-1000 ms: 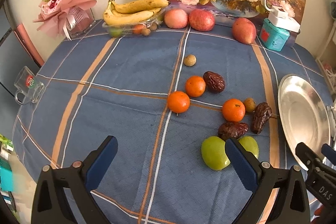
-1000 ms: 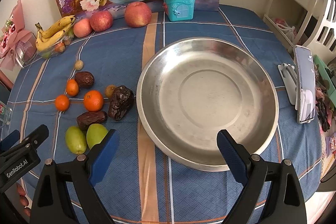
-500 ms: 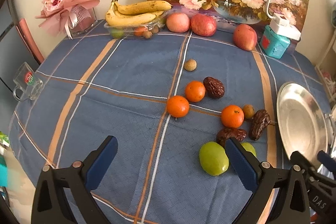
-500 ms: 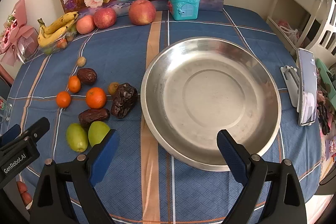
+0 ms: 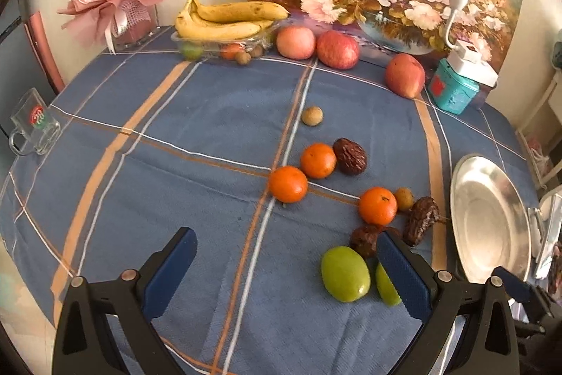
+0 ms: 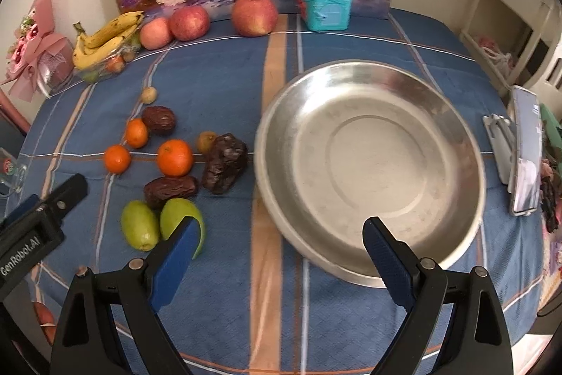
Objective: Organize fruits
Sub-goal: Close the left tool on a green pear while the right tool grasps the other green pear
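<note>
Loose fruit lies on the blue checked tablecloth: three oranges (image 5: 288, 183), three dark dates (image 5: 350, 156), two small brown longans (image 5: 312, 115) and two green fruits (image 5: 345, 273). A wide, empty steel plate (image 6: 372, 236) sits to their right. My left gripper (image 5: 286, 264) hovers open over bare cloth; its right finger hides part of the second green fruit (image 5: 385, 283). My right gripper (image 6: 281, 248) is open above the plate's near-left rim, its left finger crossing a green fruit (image 6: 182, 215). Neither holds anything.
Along the back wall stand a banana bunch on a clear tray (image 5: 224, 20), three apples (image 5: 338, 49), a teal box (image 5: 455, 90) and a flower painting. A glass mug (image 5: 33, 127) sits far left, a pink bouquet (image 5: 112, 2) back left, a phone on a stand (image 6: 525, 150) right.
Both grippers have drifted back and up a little, so the table looks farther away. The right view has swung left, shifting the plate rightward. No fruit has moved; both grippers stay open.
</note>
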Motion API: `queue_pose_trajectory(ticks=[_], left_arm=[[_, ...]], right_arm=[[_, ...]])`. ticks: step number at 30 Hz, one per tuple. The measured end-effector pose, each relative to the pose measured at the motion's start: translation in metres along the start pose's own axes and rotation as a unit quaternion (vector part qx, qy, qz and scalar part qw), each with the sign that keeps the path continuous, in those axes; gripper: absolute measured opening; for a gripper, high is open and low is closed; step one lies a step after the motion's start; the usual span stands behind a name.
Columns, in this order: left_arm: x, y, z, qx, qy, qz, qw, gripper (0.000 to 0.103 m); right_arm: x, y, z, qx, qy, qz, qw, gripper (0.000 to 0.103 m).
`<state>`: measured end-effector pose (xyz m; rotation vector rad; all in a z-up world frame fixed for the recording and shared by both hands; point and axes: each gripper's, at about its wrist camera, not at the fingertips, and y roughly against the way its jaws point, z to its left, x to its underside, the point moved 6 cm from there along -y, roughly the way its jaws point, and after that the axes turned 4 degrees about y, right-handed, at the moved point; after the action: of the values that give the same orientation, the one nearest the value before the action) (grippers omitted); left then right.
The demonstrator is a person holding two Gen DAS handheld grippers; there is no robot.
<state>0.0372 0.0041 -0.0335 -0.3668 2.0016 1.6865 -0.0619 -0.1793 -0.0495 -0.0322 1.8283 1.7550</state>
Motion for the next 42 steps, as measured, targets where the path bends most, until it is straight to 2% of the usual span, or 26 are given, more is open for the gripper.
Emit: queue_pose_trajectory(ticks=[3, 8, 10, 14, 17, 20, 22, 24, 28, 31, 35, 42], left_arm=[[0.0, -0.002, 0.005, 0.004, 0.014, 0.007, 0.9999, 0.103], [0.008, -0.016, 0.007, 0.023, 0.035, 0.044, 0.9982, 0.102], [0.012, -0.022, 0.004, 0.044, 0.048, 0.064, 0.9958, 0.099], [0.023, -0.04, -0.004, 0.079, 0.069, 0.114, 0.988, 0.088], [0.028, -0.049, -0.008, 0.085, 0.079, 0.134, 0.9841, 0.083], [0.03, -0.052, -0.012, 0.091, 0.079, 0.14, 0.9827, 0.078], [0.031, -0.053, -0.016, 0.103, 0.08, 0.147, 0.9805, 0.073], [0.033, -0.056, -0.019, 0.116, 0.089, 0.156, 0.9768, 0.065], [0.036, -0.062, -0.021, 0.138, 0.111, 0.174, 0.9687, 0.057], [0.039, -0.064, -0.022, 0.152, 0.123, 0.184, 0.9633, 0.044], [0.04, -0.063, -0.022, 0.153, 0.128, 0.186, 0.9622, 0.042], [0.041, -0.061, -0.015, 0.152, 0.149, 0.185, 0.9595, 0.042]], right_arm=[[-0.001, -0.004, 0.014, -0.039, 0.006, 0.005, 0.999, 0.094], [-0.004, -0.008, 0.034, -0.069, 0.022, 0.001, 0.997, 0.094], [-0.004, -0.011, 0.041, -0.081, 0.026, 0.001, 0.996, 0.092], [-0.003, -0.02, 0.048, -0.097, 0.024, 0.012, 0.995, 0.071], [-0.003, -0.029, 0.052, -0.106, 0.026, 0.021, 0.994, 0.067], [-0.002, -0.037, 0.058, -0.117, 0.029, 0.03, 0.992, 0.059], [0.001, -0.043, 0.061, -0.119, 0.028, 0.041, 0.992, 0.058], [0.002, -0.048, 0.063, -0.122, 0.03, 0.047, 0.991, 0.056], [0.005, -0.053, 0.067, -0.129, 0.032, 0.056, 0.99, 0.051], [0.005, -0.055, 0.071, -0.135, 0.037, 0.055, 0.989, 0.047], [0.004, -0.056, 0.075, -0.144, 0.042, 0.057, 0.987, 0.041], [0.005, -0.056, 0.075, -0.152, 0.034, 0.059, 0.986, 0.041]])
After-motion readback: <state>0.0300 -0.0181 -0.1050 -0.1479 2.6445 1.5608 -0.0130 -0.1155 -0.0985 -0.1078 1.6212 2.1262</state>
